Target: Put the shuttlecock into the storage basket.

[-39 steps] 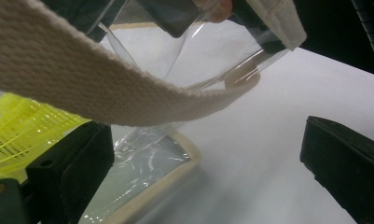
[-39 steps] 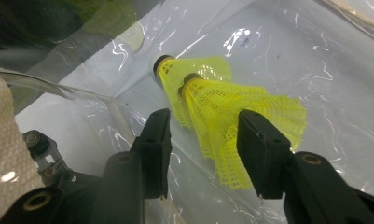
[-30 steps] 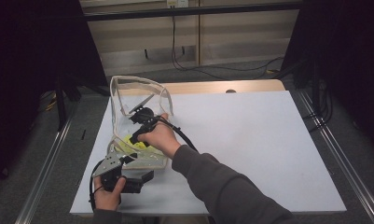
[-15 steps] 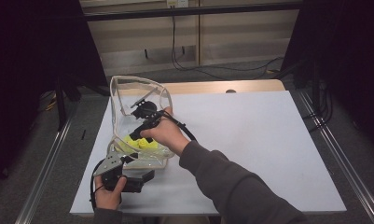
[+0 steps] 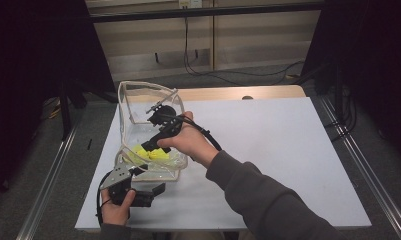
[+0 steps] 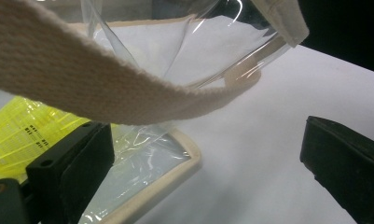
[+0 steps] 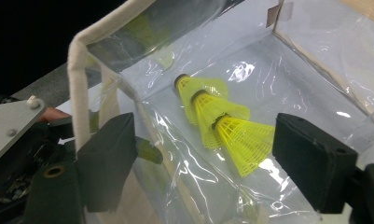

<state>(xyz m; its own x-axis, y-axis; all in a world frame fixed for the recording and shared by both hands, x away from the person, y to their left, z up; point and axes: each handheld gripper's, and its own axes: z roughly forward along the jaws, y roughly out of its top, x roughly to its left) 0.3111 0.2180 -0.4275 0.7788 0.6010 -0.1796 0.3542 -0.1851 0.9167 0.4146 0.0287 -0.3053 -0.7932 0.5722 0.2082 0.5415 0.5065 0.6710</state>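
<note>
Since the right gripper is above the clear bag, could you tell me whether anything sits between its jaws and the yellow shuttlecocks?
Nothing visible does. The right gripper looks straight into the clear bag, jaws open and empty, with the nested yellow shuttlecocks lying on the bottom. The bag's cloth-trimmed rim stands off to one side.

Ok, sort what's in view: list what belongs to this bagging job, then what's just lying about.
Part of the job:
- yellow shuttlecocks
- clear bag
- right gripper, jaws open after just opening, nothing between them
- left gripper, at the bag's rim

Lying about:
- white table sheet
- cables behind the table
</note>
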